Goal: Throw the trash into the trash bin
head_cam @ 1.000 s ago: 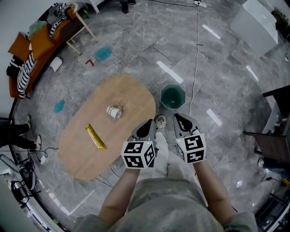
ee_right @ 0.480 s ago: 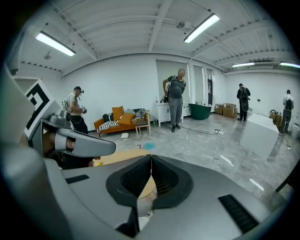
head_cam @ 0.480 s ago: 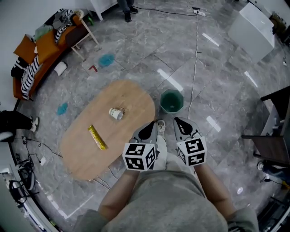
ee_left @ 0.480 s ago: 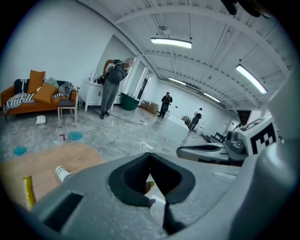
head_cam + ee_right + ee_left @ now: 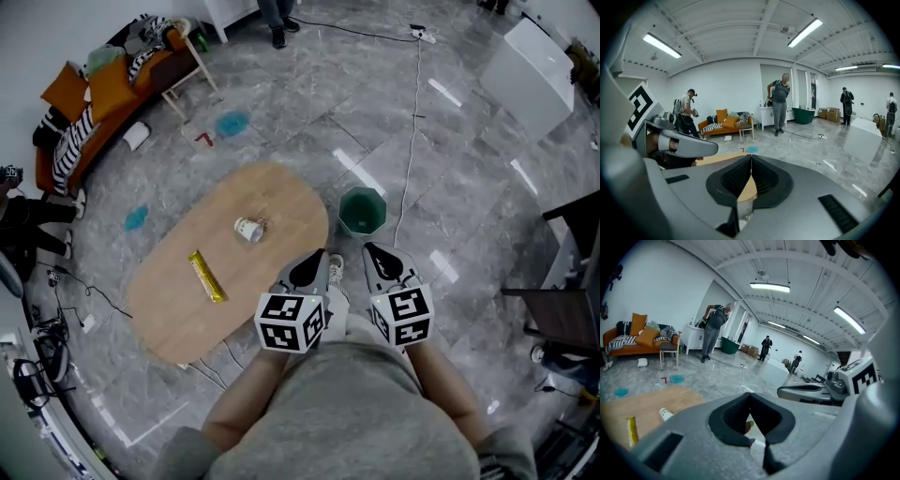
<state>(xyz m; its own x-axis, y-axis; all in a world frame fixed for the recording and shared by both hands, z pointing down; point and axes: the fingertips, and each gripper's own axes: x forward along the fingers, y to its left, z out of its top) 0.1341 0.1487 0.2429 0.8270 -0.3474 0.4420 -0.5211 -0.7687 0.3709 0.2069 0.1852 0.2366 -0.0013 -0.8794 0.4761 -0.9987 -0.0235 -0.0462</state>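
Trash untouched: what looks like a paper cup and a yellow wrapper lie apart on the wooden surface. Green trash bin stands on the floor by its right end. Left gripper and right gripper hover near, jaws together, empty. Both pickups remain.

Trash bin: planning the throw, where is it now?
Head view: the green trash bin stands on the floor beside the wooden table's right end, ahead of the right claw.
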